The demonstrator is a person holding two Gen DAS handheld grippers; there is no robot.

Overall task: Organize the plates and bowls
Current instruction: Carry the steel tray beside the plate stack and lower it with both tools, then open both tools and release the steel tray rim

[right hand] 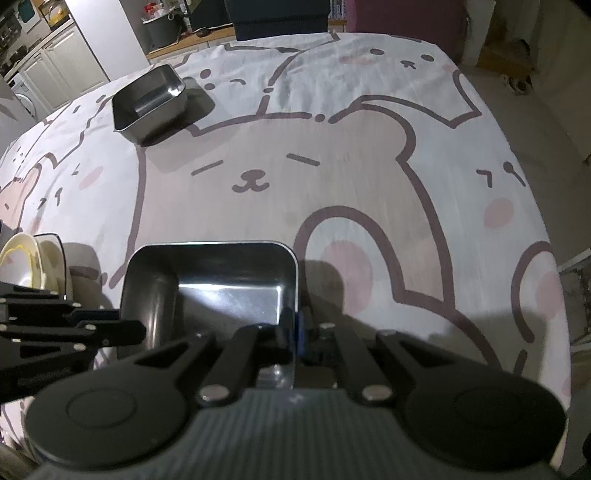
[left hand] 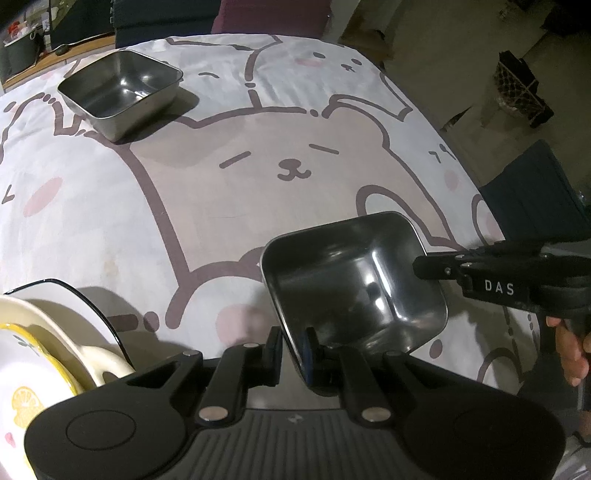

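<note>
A square steel bowl [left hand: 351,288] [right hand: 221,291] is at the near side of the table, over the bear-print cloth [left hand: 258,206]. My left gripper [left hand: 291,343] [right hand: 136,328] is shut on its rim on one side. My right gripper [right hand: 293,325] [left hand: 421,266] is shut on the opposite rim. In the left wrist view the bowl looks tilted. A second square steel bowl [left hand: 122,92] [right hand: 151,107] stands alone at the far left of the cloth. A stack of cream and yellow-rimmed plates [left hand: 37,350] [right hand: 26,266] lies at the near left.
The table's right edge drops to the floor, where a dark chair [left hand: 535,199] stands. A person's hand [left hand: 569,350] grips the right tool. A wooden counter with pots [right hand: 166,29] lies beyond the far edge. The printed cloth between the two bowls is bare.
</note>
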